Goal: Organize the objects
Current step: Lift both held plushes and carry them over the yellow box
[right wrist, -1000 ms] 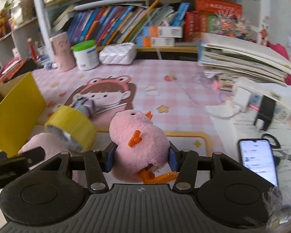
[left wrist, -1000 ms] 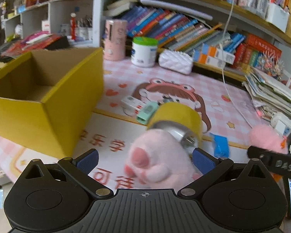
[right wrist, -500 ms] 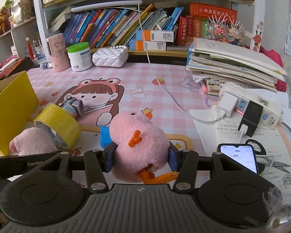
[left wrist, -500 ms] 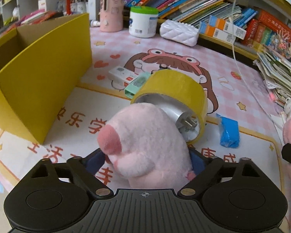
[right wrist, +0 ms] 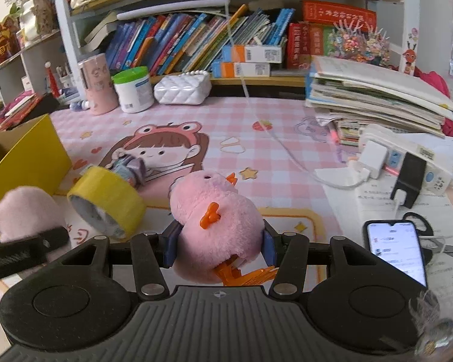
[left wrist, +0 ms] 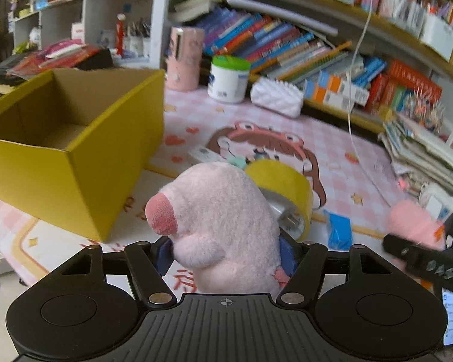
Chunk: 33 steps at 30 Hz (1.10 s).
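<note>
My left gripper [left wrist: 225, 255] is shut on a pale pink plush pig [left wrist: 223, 223] and holds it above the mat; the pig also shows in the right wrist view [right wrist: 24, 214]. My right gripper [right wrist: 219, 246] is shut on a pink plush duck [right wrist: 214, 220] with orange wings and feet, seen at the right in the left wrist view [left wrist: 413, 223]. An open, empty yellow cardboard box [left wrist: 75, 138] stands to the left. A roll of yellow tape [left wrist: 282, 184] lies on the mat behind the pig, also in the right wrist view [right wrist: 108, 200].
On the pink mat [right wrist: 256, 150] lie a blue packet [left wrist: 338, 229] and small items [right wrist: 130, 169]. A phone [right wrist: 395, 250], scissors [right wrist: 438, 241], a power strip [right wrist: 407, 157] and a book stack [right wrist: 377, 96] are at the right. A white tub [left wrist: 228, 78] and pink cup [left wrist: 184, 57] stand before the bookshelves.
My left gripper closed on the plush pig and lifted it, swinging left so the yellow box is in fuller view. My right gripper stayed shut on the duck and lifted slightly.
</note>
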Motion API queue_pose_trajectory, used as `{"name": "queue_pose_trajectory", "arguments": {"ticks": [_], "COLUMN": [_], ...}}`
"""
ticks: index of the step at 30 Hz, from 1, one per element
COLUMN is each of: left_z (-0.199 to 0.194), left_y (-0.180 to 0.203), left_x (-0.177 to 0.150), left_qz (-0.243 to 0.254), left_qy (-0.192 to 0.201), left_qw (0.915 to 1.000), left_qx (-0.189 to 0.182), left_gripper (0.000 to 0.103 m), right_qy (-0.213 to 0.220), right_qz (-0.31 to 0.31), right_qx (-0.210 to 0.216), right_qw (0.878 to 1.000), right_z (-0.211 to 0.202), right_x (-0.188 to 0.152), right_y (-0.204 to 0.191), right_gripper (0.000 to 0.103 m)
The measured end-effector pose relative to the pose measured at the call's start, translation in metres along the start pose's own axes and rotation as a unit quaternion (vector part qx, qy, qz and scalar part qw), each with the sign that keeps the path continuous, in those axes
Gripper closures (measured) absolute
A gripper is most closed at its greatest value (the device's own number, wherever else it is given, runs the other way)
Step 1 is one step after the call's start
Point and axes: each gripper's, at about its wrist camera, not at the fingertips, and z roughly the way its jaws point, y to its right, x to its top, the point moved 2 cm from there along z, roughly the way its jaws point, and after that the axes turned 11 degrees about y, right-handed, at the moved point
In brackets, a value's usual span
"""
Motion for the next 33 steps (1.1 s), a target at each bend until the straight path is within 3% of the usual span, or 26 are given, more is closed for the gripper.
{"name": "queue_pose_trajectory", "arguments": {"ticks": [14,33], "left_z": [-0.046,-0.117], "left_y": [-0.042,-0.184], "left_x": [0.011,0.011], "left_qz": [-0.005,-0.024], "left_qy": [0.057,0.078], "left_qw": [0.9980,0.9966], "left_qx": [-0.028,-0.012], "left_gripper": [0.037,0.037], "right_qy": [0.009,-0.001], "right_qz": [-0.019,-0.044], "right_qx": [0.016,0.042], "right_qw": [1.000,0.998], "right_z": [-0.024,-0.079], "right_x": [-0.004,-0.045], "right_y": [-0.059,-0.212], "right_gripper": [0.054,0.054]}}
